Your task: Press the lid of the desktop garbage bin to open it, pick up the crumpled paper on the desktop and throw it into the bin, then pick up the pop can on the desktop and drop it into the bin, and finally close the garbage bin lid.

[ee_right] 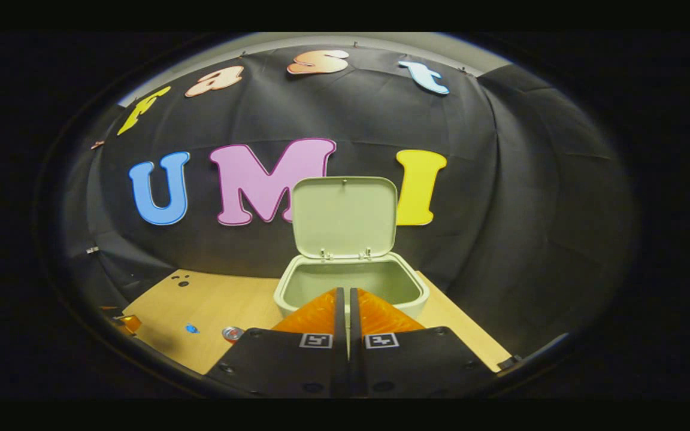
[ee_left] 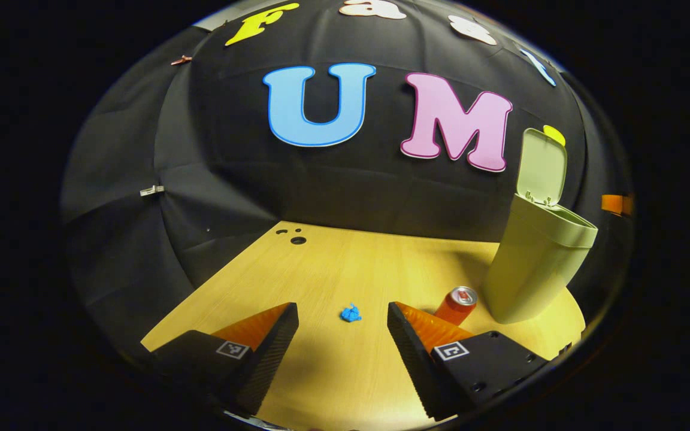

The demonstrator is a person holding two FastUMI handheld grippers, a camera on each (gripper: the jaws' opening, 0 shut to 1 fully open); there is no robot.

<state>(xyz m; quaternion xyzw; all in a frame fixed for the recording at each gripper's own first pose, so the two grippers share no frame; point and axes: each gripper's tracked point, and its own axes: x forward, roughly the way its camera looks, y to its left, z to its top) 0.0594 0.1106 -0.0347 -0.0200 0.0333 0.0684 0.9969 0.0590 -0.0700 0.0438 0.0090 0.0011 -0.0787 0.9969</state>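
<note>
The pale green bin stands at the right of the wooden table with its lid swung up. A small blue crumpled paper lies on the table, between and just beyond the tips of my open left gripper. An orange pop can stands upright close to the bin's left side. In the right gripper view the bin is straight ahead with its lid raised, and my right gripper hovers shut and empty over the front rim. The paper and the can sit low on the left.
The light wooden table has small round holes at its far left corner. Black cloth walls close in behind and on both sides. The other gripper's edge shows at the far left of the right gripper view.
</note>
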